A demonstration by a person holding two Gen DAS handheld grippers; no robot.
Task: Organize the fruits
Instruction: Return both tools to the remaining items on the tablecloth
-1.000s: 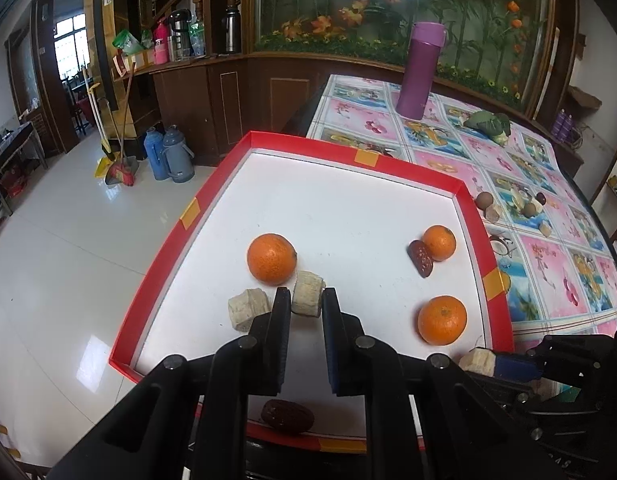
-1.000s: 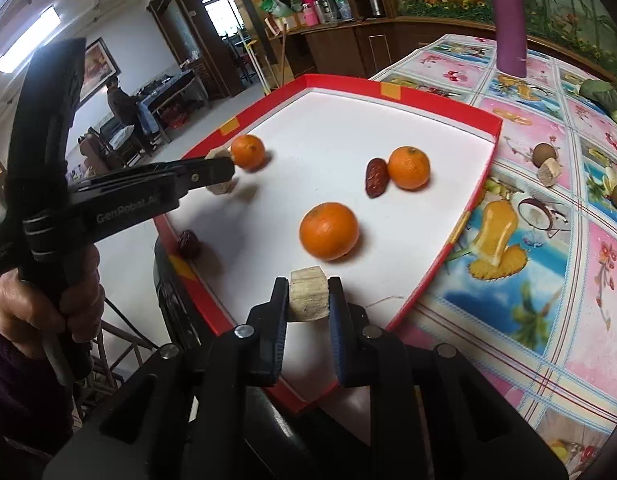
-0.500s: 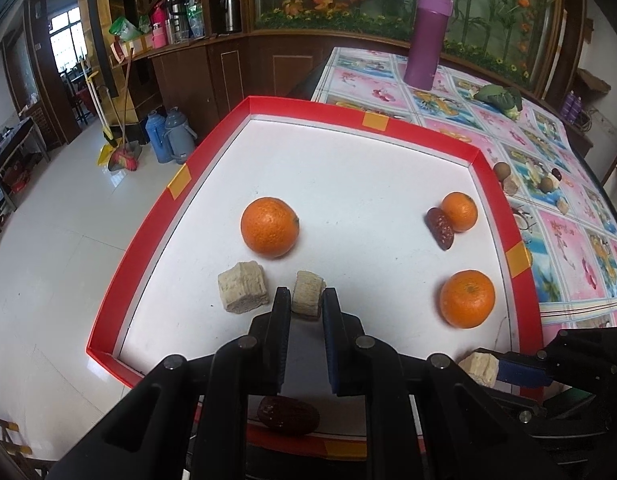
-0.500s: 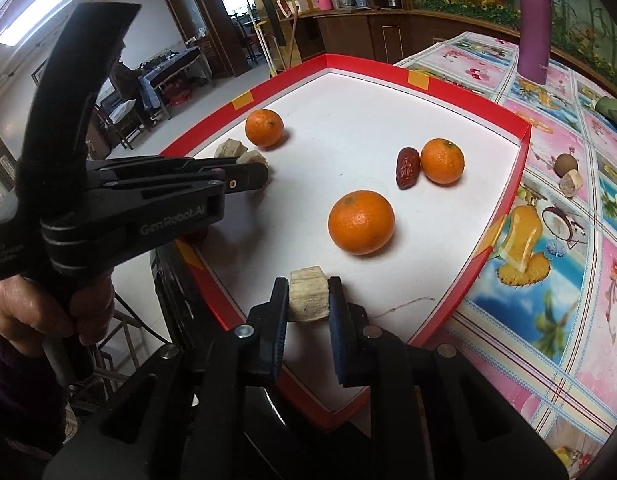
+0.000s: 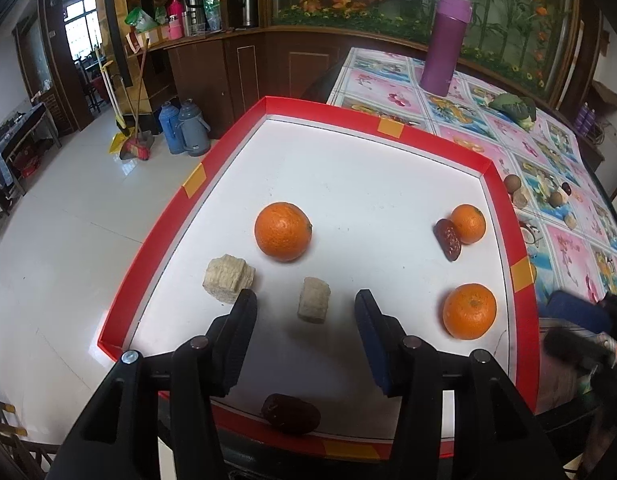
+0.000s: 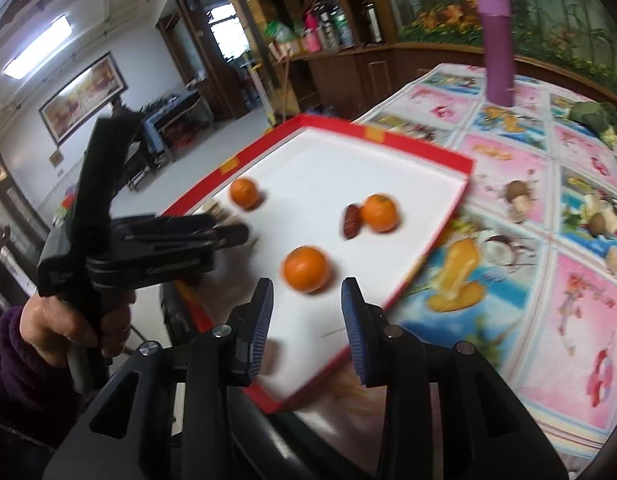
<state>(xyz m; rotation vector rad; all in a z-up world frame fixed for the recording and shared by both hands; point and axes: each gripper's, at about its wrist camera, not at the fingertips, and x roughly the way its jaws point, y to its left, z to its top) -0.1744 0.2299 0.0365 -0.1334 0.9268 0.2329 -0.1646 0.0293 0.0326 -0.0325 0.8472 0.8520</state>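
the left gripper (image 5: 306, 338) is held with its fingers (image 5: 240, 332) spread wide and nothing gripped; a pale chunk (image 5: 313, 300) is seen lying on the tray (image 5: 388, 126) between them, touching neither. a second, larger chunk (image 5: 228, 284) is set just beside the first, nearer the tray's left rim, and the tip of the left finger is seen just in front of it. a large orange (image 5: 283, 231) lies just beyond the two chunks. a small orange (image 5: 468, 224) is placed near the tray's right rim with a date (image 5: 447, 239) touching it. a third orange (image 5: 469, 311) sits nearer the tray's front right corner. another date (image 5: 291, 419) rests against the tray's front rim, below the left gripper. the tray is laid on a worktop (image 5: 568, 248) covered in a fruit-print cloth, with a purple flask (image 5: 444, 46) standing well beyond the tray's far rim.

the right gripper (image 6: 307, 320) is held with its fingers (image 6: 354, 328) spread apart and empty, over the tray's (image 6: 424, 152) near corner; the view is blurred. an orange (image 6: 307, 269) is seen on the tray just beyond the fingers. a hand (image 6: 74, 322) in a dark purple sleeve (image 6: 12, 360) is seen around the left gripper's handle, beside the tray's left rim.
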